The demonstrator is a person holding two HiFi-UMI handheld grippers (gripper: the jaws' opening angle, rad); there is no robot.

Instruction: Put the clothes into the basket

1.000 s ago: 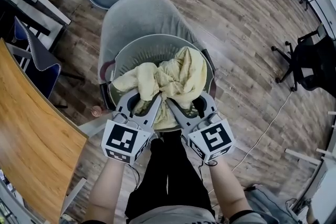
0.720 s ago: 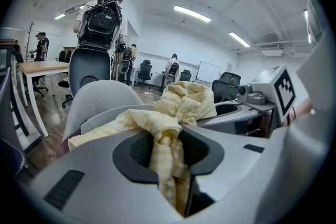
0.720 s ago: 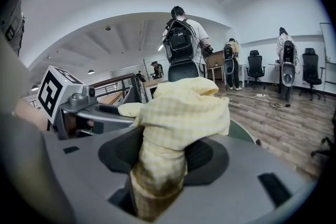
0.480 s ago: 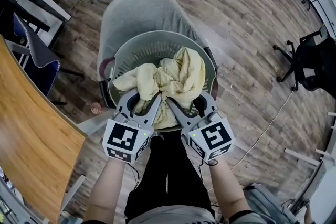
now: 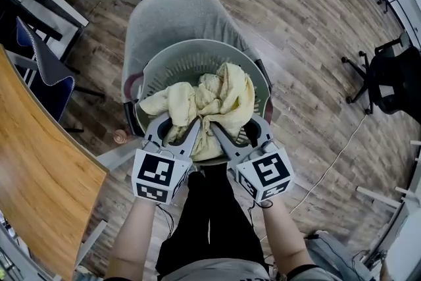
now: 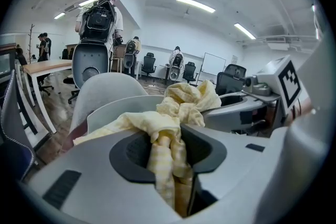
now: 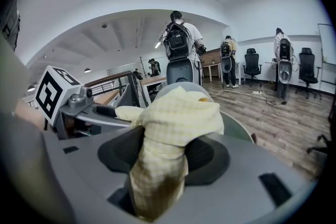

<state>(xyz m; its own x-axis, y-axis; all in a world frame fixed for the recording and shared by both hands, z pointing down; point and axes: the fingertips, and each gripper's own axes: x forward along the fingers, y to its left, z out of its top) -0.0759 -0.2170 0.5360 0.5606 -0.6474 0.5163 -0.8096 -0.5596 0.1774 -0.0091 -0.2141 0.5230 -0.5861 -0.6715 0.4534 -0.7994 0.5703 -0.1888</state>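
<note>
Left hand-held gripper (image 5: 176,131) and right hand-held gripper (image 5: 241,134) have just been opening jaws round cloth (image 5: 214,97).

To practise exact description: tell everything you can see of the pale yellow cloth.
The pale yellow cloth, soft, finely checked and crumpled, sits heaped in the grey basket on a grey chair. Bunched folds run between the fingers of the left gripper and the right gripper, both of which have just been opening.

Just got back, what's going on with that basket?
A person holds the left gripper and right gripper at the near rim of a grey basket on a grey chair. A yellow cloth is heaped in the basket, with folds between both pairs of jaws, which have just been opening, apparently to let go.
</note>
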